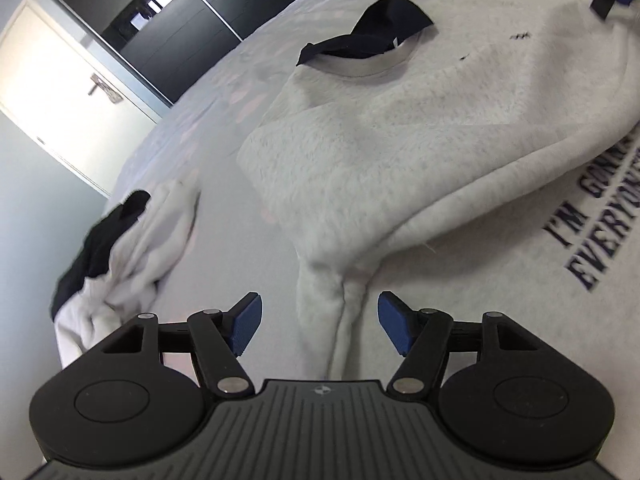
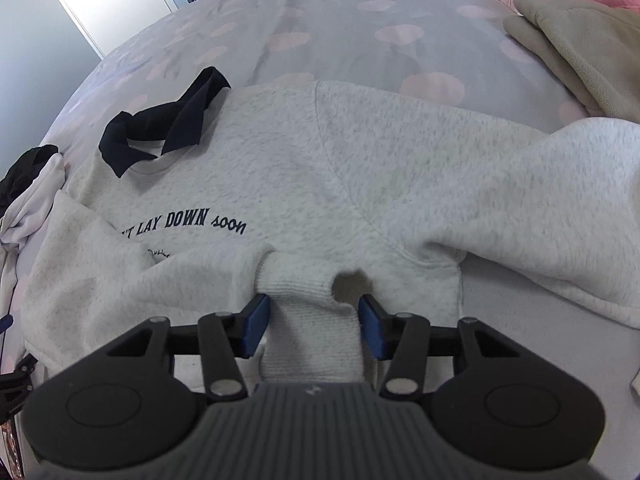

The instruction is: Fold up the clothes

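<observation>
Left wrist view: the left gripper [image 1: 320, 322], jaws spread and empty, straddles a folded-in sleeve [image 1: 340, 312] of the grey sweatshirt [image 1: 400, 140], which lies on the bed [image 1: 192, 128]. Right wrist view: the right gripper [image 2: 312, 326] brackets the ribbed cuff [image 2: 308, 300], jaws apart around it, sleeve running straight ahead

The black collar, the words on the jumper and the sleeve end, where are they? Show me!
black collar [image 2: 160, 136], right wrist view, on the dark fabric at the neck.
printed words [image 2: 188, 222], right wrist view, on the letters "LAY DOWN".
sleeve cuff [image 2: 308, 312], right wrist view, on the ribbed end between the tool's fingers.
</observation>
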`<state>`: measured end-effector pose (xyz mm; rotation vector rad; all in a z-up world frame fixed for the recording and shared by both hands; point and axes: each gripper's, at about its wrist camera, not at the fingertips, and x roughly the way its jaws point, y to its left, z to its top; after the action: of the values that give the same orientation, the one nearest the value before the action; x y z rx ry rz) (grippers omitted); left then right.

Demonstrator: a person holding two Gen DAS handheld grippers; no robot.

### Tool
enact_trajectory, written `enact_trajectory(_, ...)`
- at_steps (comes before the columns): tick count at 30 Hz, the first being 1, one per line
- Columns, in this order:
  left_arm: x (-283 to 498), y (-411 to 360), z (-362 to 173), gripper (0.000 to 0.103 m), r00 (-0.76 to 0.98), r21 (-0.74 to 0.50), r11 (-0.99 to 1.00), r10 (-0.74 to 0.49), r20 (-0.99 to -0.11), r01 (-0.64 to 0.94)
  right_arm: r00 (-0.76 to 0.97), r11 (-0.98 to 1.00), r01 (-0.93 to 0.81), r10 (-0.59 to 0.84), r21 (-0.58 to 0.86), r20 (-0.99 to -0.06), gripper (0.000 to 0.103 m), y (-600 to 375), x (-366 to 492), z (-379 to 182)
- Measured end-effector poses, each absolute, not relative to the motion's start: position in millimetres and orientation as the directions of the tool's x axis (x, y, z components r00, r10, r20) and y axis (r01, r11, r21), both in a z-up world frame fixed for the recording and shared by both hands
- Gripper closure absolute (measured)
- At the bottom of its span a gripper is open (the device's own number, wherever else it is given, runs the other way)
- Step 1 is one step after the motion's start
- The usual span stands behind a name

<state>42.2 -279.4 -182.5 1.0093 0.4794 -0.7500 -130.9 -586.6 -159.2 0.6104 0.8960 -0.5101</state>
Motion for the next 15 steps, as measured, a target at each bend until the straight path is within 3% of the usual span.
enact_trajectory(3,43,-291,-188,0.045,0.686,0.601,0.331,-0.344,-0.641,0.727,0.542,0.708,0.641,-0.144,0.296,-0.828,0.05,-590,-131,-158)
enact_trajectory(5,45,-295,-188,0.065,0.703,0.612,0.345,-0.337,-0.626,0.711,0.546,0.703,0.64,-0.133,0.31,-0.827,0.06,-590,-132,-156)
enact_trajectory(6,47,-294,-187,0.079,0.709,0.612,0.359,-0.33,-0.623,0.704,0.548,0.703,0.639,-0.129,0.313,-0.827,0.075,-589,-132,-155)
enact_trajectory(7,49,-293,-185,0.085,0.714,0.608,0.376,-0.324,-0.621,0.699,0.55,0.703,0.637,-0.126,0.317,-0.826,0.088,-588,-132,-153)
enact_trajectory(10,67,-279,-172,0.089,0.731,0.555,0.494,-0.302,-0.612,0.669,0.584,0.701,0.626,-0.133,0.341,-0.801,0.094,-584,-133,-140)
enact_trajectory(15,107,-247,-154,0.089,0.675,0.322,0.714,-0.28,-0.682,0.622,0.711,0.713,0.554,-0.137,0.43,-0.689,0.095,-577,-126,-96)
